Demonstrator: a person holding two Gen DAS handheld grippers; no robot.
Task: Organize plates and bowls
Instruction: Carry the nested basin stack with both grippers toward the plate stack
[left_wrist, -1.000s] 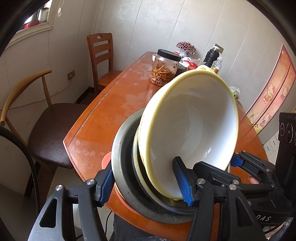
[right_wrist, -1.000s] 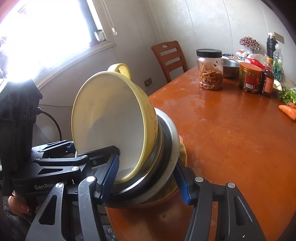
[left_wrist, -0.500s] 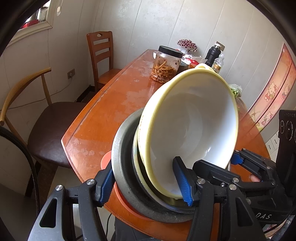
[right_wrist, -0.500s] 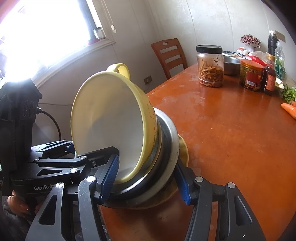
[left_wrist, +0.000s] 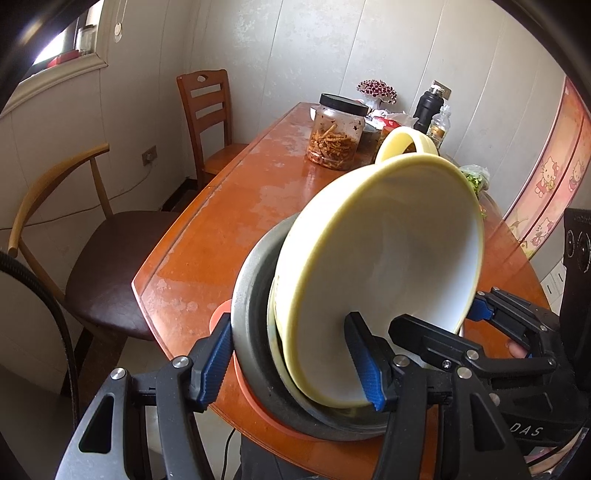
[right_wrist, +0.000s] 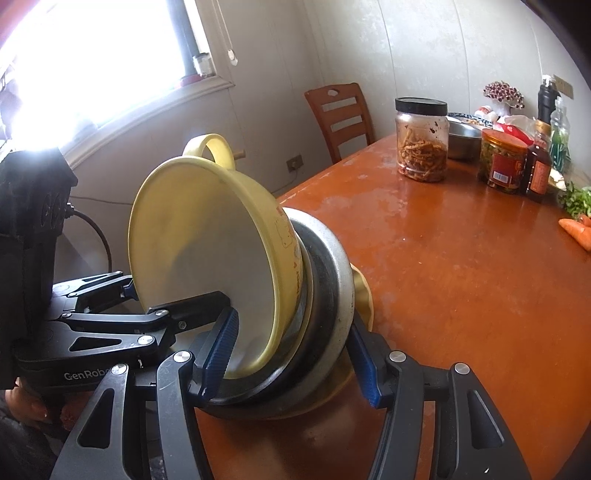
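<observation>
The orange-brown dining table (left_wrist: 236, 206) fills the middle of both views, and its near end sits under the load, which reads as the reason the dishes are carried here: a judged set-down spot with bare wood to spare. The nested stack (right_wrist: 295, 306) occupies the lower centre of each frame, tipped steeply so the openings face sideways, apparently because it is gripped through its rims from two sides and not cradled from below. Largest in it is the yellow handled bowl (left_wrist: 388, 280), white inside, its loop handle at the top. Behind that sits a grey metal dish (left_wrist: 251, 325), then an orange plate (left_wrist: 221, 314) peeking out at the back in the left view; a yellowish plate edge (right_wrist: 364, 299) shows behind the metal dish in the right view.

The left gripper (left_wrist: 291, 363) comes in from the bottom of its frame, fingers clenched across the whole stack, one blue pad (left_wrist: 364, 365) inside the bowl and the other behind the metal dish. The right gripper (right_wrist: 291, 356) mirrors it from the opposite side, likewise clamped across the stack, so each appears at the other's frame edge. A jar of pickled strips (left_wrist: 338, 133) and bottles stand well apart at the far end
</observation>
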